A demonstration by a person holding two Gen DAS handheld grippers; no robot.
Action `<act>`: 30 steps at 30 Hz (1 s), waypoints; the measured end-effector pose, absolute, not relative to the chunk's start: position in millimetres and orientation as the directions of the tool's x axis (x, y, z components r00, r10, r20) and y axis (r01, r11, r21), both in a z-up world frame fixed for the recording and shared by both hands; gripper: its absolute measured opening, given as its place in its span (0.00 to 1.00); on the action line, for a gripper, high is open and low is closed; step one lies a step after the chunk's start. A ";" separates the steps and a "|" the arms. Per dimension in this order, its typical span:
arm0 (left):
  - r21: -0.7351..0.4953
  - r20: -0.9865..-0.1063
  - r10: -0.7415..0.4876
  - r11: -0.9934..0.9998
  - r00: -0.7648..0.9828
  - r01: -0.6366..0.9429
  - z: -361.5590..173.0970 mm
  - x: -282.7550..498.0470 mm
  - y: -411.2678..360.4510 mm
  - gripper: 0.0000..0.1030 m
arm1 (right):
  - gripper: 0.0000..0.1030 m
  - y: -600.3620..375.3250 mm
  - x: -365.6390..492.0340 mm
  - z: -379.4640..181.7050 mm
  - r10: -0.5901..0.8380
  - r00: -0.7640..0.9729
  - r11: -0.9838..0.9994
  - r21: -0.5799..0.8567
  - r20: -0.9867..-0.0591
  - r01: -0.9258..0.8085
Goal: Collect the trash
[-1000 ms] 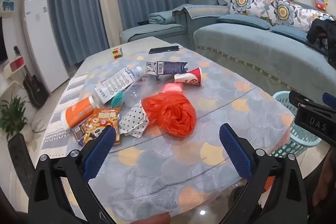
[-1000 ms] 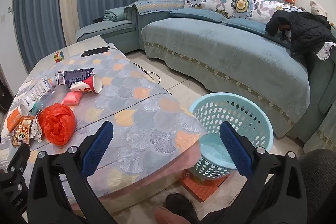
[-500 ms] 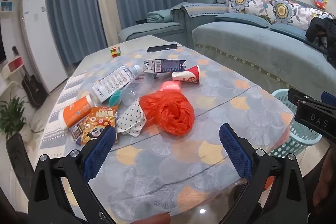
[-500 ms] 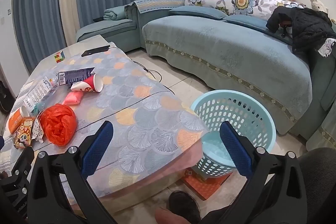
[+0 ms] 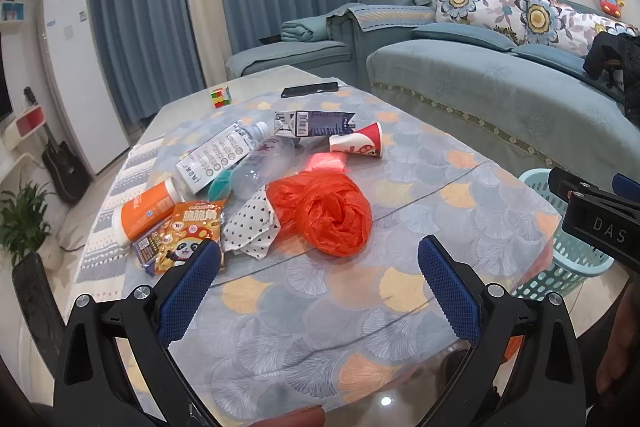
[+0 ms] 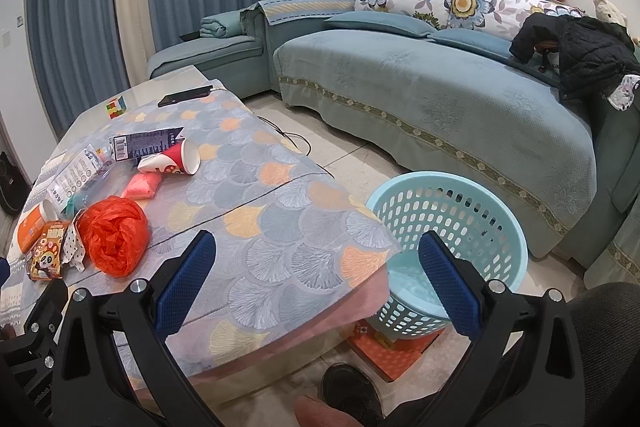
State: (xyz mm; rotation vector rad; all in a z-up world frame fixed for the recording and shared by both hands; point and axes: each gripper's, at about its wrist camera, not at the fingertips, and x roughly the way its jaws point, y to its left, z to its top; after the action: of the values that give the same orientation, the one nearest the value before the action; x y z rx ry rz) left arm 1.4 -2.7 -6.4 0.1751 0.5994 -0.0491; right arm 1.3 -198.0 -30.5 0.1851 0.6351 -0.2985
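Trash lies in a heap on the patterned table [image 5: 304,311]: a crumpled orange plastic bag [image 5: 326,213], a dotted white wrapper [image 5: 252,227], a panda snack packet [image 5: 188,237], an orange bottle [image 5: 144,207], a clear water bottle [image 5: 220,157], a dark carton [image 5: 316,123] and a red paper cup [image 5: 358,146]. My left gripper [image 5: 319,287] is open and empty, just short of the orange bag. My right gripper [image 6: 316,277] is open and empty above the table's near corner, beside the light blue basket [image 6: 448,247] on the floor. The orange bag [image 6: 114,235] lies at the right view's left.
A phone [image 5: 309,89] and a colour cube [image 5: 221,97] lie at the table's far end. A blue sofa [image 6: 440,95] runs along the right with a black jacket [image 6: 580,59] on it. A fridge [image 5: 76,75] and a plant [image 5: 20,219] stand at the left.
Both grippers have drifted only slightly; the trash heap sits a little lower and closer in the left view. Nothing has been picked up.
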 end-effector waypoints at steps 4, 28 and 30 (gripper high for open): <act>0.150 -0.565 0.004 0.984 0.825 0.097 -6.2 1.5 -2.5 0.93 | 0.94 -196.8 1.6 -31.1 -0.213 0.764 0.943 0.078 -0.609 0.325; 0.151 -0.566 0.005 0.984 0.824 0.098 -5.3 1.9 -1.9 0.93 | 0.94 -192.8 4.3 -34.4 -0.195 0.762 0.947 0.082 -0.618 0.309; 0.151 -0.566 0.005 0.984 0.824 0.098 -5.3 1.9 -1.9 0.93 | 0.94 -192.4 4.9 -34.6 -0.192 0.761 0.948 0.084 -0.620 0.308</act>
State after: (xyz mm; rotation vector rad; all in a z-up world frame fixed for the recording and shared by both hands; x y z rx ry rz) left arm 1.9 -1.9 -5.3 0.1770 0.6008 -0.0494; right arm 4.9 -192.4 -34.6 0.1854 0.6518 -0.2736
